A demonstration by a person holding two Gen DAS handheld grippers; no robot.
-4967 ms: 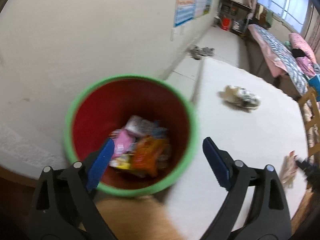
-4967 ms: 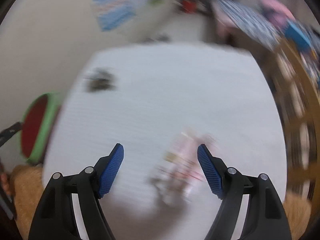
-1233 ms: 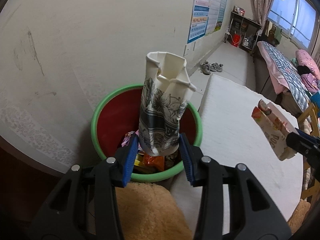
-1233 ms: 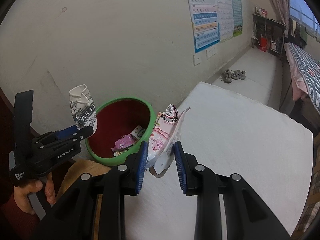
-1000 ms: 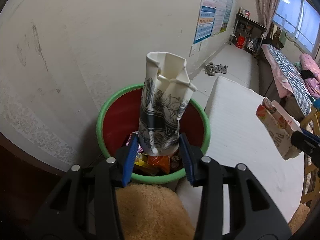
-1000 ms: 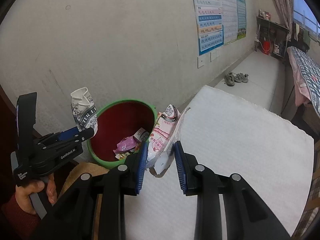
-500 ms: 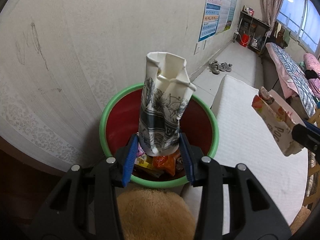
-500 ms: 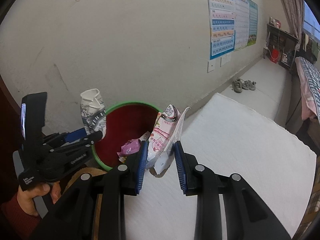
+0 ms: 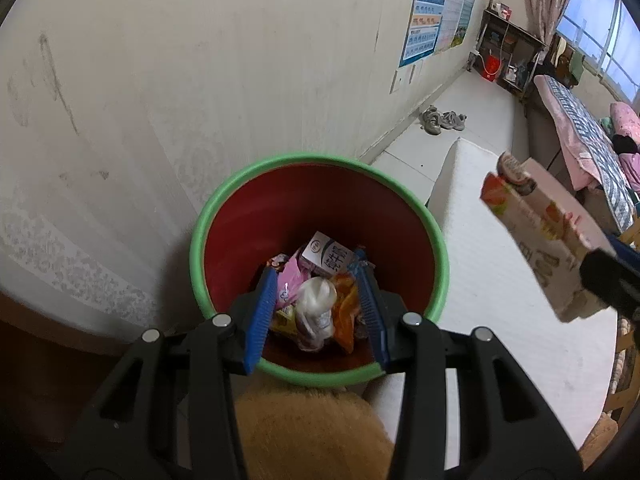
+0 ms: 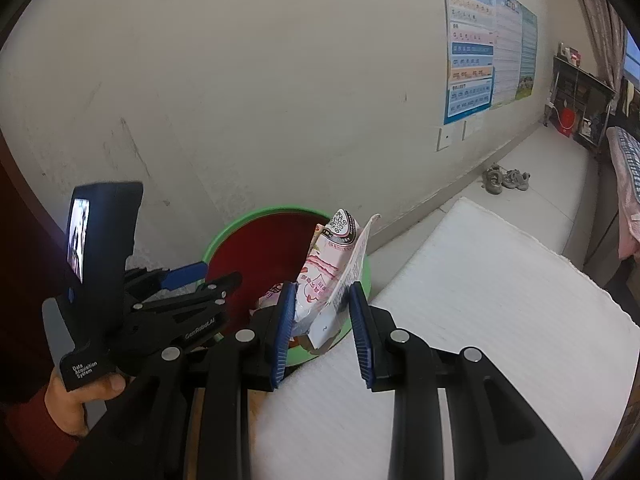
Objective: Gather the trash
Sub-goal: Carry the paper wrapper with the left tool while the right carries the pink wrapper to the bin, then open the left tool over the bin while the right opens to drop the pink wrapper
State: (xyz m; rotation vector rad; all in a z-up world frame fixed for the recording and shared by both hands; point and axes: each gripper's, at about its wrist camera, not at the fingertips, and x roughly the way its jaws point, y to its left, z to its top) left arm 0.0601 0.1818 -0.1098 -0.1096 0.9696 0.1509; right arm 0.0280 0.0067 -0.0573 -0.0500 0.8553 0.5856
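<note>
A red bin with a green rim (image 9: 436, 236) stands by the wall, also in the right wrist view (image 10: 224, 236). It holds several wrappers and the crumpled white cup (image 9: 318, 300). My left gripper (image 9: 318, 308) hangs over the bin, open and empty. My right gripper (image 10: 322, 328) is shut on a flattened pink drink carton (image 10: 332, 272), held upright at the bin's near rim. The carton also shows in the left wrist view (image 9: 544, 240), right of the bin.
A white mat (image 10: 460, 320) covers the table right of the bin. A tan furry cushion (image 9: 312, 436) lies just before the bin. The cream wall (image 9: 200, 80) stands close behind. Shoes (image 9: 442, 118) lie on the floor far off.
My left gripper has opened and let the patterned cup go; it now lies in the bin. The right gripper has carried the carton closer to the bin's rim.
</note>
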